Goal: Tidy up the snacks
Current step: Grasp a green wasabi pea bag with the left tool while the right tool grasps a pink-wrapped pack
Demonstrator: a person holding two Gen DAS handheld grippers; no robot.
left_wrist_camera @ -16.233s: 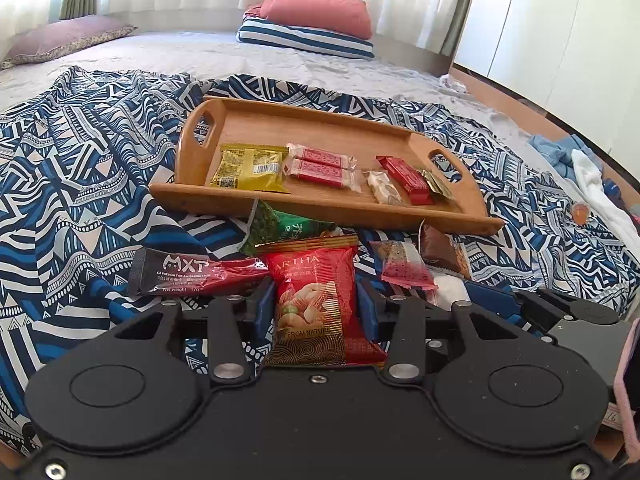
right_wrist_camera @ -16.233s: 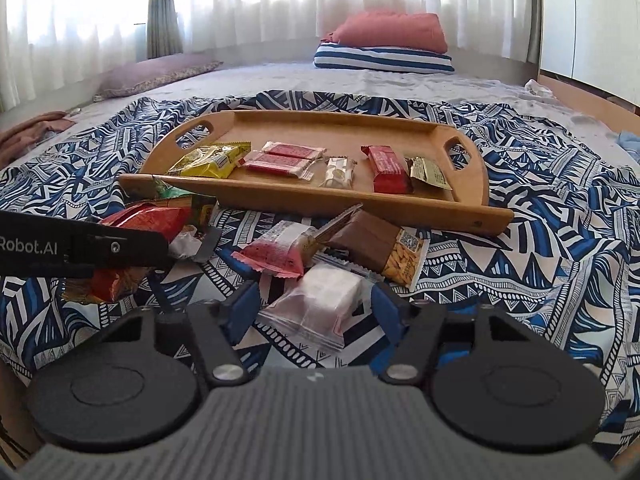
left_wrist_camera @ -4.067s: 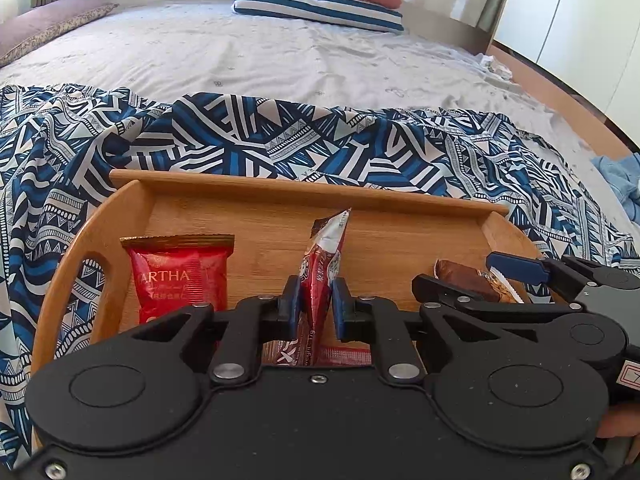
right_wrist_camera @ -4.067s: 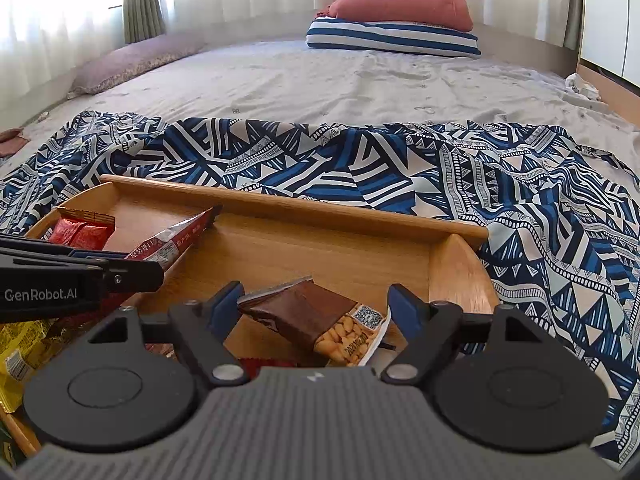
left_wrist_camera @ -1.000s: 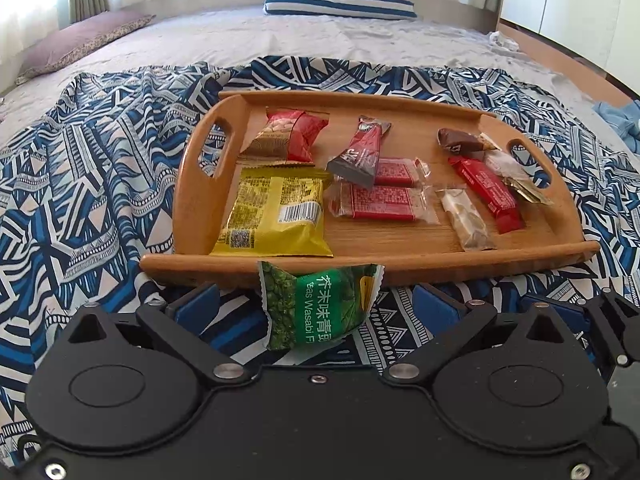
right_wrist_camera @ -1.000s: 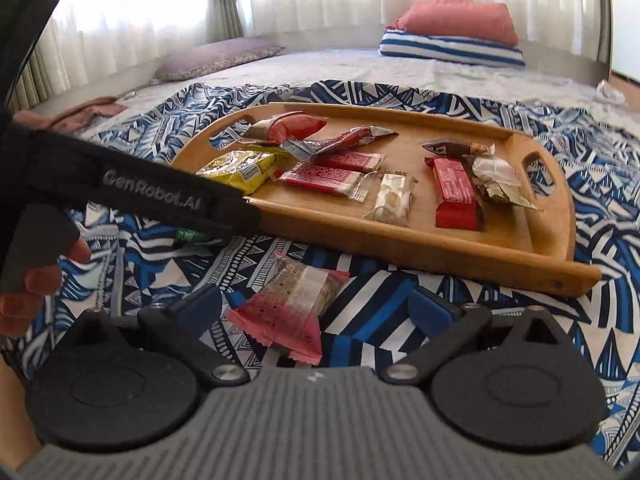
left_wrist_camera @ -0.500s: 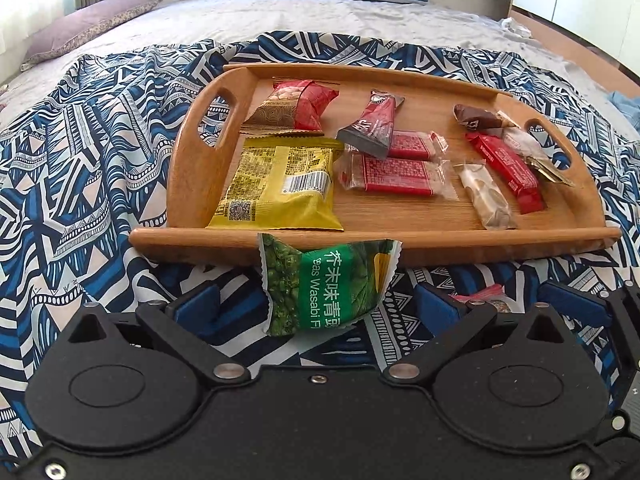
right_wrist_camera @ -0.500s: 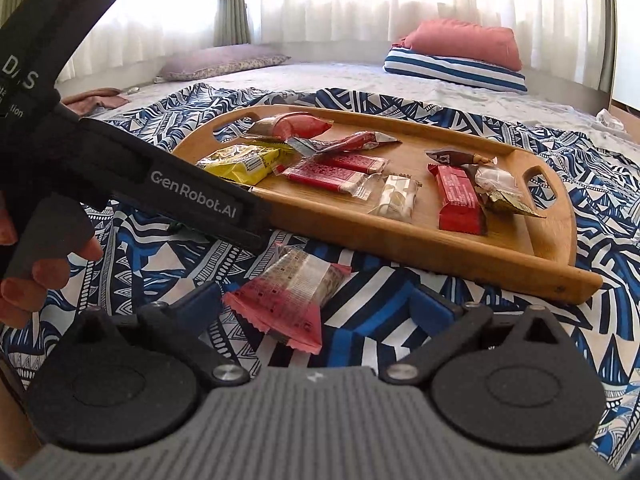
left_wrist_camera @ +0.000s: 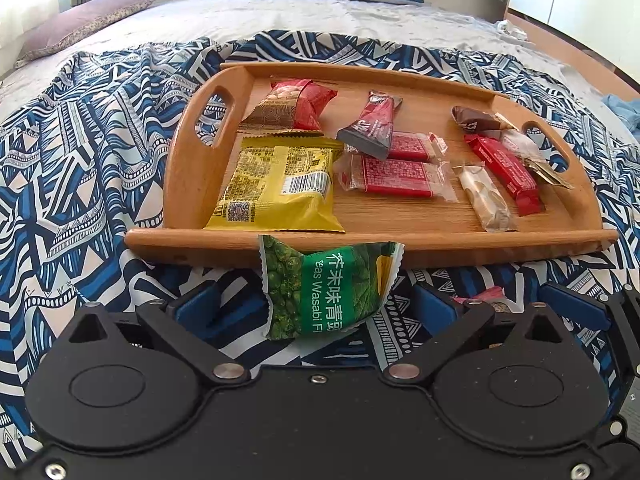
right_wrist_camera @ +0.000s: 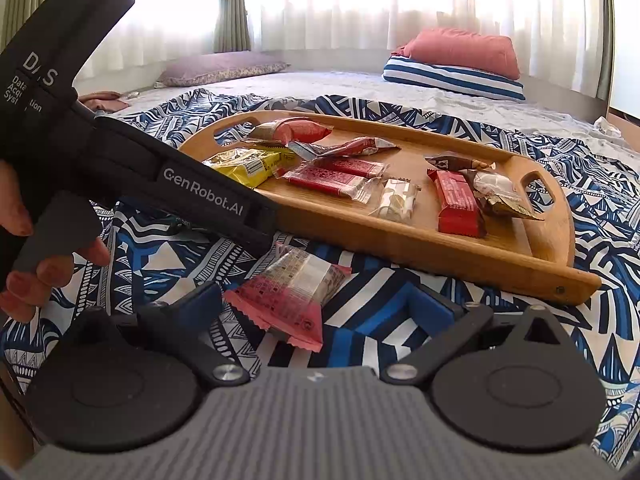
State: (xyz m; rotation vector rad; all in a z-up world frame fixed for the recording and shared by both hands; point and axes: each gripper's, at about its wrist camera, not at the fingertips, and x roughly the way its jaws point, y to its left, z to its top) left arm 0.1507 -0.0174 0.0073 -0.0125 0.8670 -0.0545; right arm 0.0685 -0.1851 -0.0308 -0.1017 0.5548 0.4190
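Jaws closing, green wasabi-pea packet (left_wrist_camera: 328, 290) between

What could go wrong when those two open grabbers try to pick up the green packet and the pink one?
The green wasabi-pea packet leans on the wooden tray's near rim, so the left hand-held gripper, closing, might nudge the tray. The pink-and-clear wrapped snack lies flat on the patterned blue blanket; the right hand-held gripper may pinch fabric with it.
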